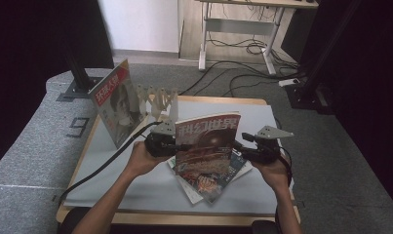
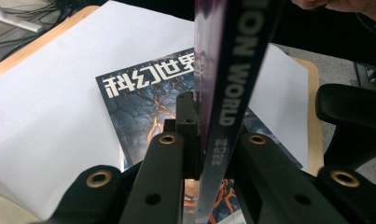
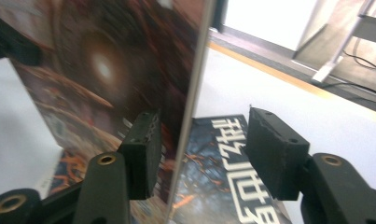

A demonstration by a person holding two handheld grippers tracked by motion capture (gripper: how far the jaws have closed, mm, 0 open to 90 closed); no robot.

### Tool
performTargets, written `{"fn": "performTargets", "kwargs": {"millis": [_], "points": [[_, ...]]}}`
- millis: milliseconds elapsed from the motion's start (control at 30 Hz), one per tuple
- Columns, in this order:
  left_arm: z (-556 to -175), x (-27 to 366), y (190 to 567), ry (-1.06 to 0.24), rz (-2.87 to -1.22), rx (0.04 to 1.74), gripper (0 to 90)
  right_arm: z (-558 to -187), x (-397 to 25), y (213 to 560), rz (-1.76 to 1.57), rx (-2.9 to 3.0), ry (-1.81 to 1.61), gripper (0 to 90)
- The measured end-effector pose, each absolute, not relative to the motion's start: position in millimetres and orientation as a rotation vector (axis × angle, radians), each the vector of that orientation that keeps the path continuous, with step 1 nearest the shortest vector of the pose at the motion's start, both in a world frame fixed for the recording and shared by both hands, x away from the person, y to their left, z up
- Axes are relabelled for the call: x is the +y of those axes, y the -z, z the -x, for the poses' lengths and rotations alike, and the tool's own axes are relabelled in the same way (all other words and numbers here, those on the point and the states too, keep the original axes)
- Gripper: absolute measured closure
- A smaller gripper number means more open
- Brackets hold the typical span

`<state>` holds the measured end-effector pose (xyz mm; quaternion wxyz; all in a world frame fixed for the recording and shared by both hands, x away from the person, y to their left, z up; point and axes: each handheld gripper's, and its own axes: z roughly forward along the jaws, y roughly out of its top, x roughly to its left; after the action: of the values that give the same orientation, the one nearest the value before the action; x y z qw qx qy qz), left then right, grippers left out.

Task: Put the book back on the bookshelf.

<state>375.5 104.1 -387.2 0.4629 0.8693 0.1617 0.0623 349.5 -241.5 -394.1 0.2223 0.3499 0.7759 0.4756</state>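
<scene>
Item: magazine [image 1: 206, 146], upright over a flat stack [image 1: 204, 187] on my tabletop [image 1: 262, 112]. Left hand-held gripper [image 1: 177, 145] clamped on its spine; right hand-held gripper [image 1: 240, 147] jaws apart astride the fore-edge. Light, floppy, glossy; I judge the spine the firmest hold.

Dim high view with black, underexposed corners, brightest on the white table sheet [image 1: 262, 122], soft shadows below the upright magazine [image 1: 206, 146], gripper views blurred close up, cover glare-washed.
</scene>
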Motion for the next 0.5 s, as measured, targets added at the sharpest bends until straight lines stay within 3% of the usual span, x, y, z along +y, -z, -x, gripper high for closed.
{"fn": "performTargets", "kwargs": {"millis": [500], "points": [[-378,106,387,-0.151,-2.096,0.474,84.3,-350,-254,442,-1.100,2.221,-1.056,31.0]]}}
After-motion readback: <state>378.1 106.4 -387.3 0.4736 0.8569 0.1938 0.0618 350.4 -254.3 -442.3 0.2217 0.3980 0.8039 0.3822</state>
